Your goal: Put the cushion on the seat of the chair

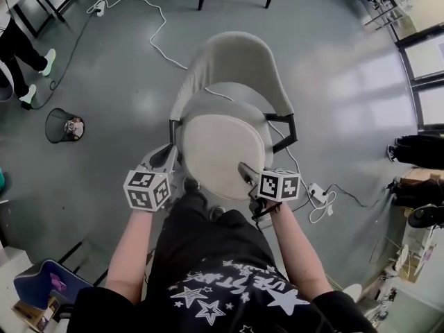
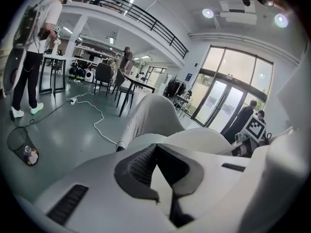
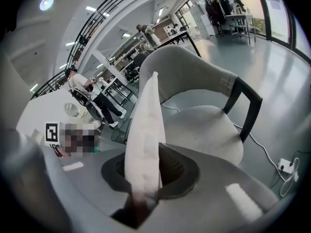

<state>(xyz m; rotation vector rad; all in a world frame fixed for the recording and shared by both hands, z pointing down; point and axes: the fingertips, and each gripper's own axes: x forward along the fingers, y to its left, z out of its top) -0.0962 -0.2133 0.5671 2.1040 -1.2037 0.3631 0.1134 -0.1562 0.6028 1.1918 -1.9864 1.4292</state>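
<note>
A round cream cushion (image 1: 222, 155) hangs over the front of a grey chair (image 1: 236, 64), held flat between both grippers. My left gripper (image 1: 169, 160) is shut on its left rim, and the left gripper view shows cream fabric (image 2: 199, 141) wedged between the black pads. My right gripper (image 1: 247, 175) is shut on the right rim. In the right gripper view the cushion (image 3: 145, 125) stands edge-on in the jaws, with the chair's seat (image 3: 204, 125) just beyond it. Most of the seat (image 1: 229, 96) is hidden under the cushion in the head view.
A wire waste basket (image 1: 64, 125) stands on the floor to the left. A white cable (image 1: 159, 37) runs behind the chair to a power strip (image 1: 319, 193) at the right. A person (image 1: 17, 47) stands at the far left. Dark bags (image 1: 420, 151) lie at the right.
</note>
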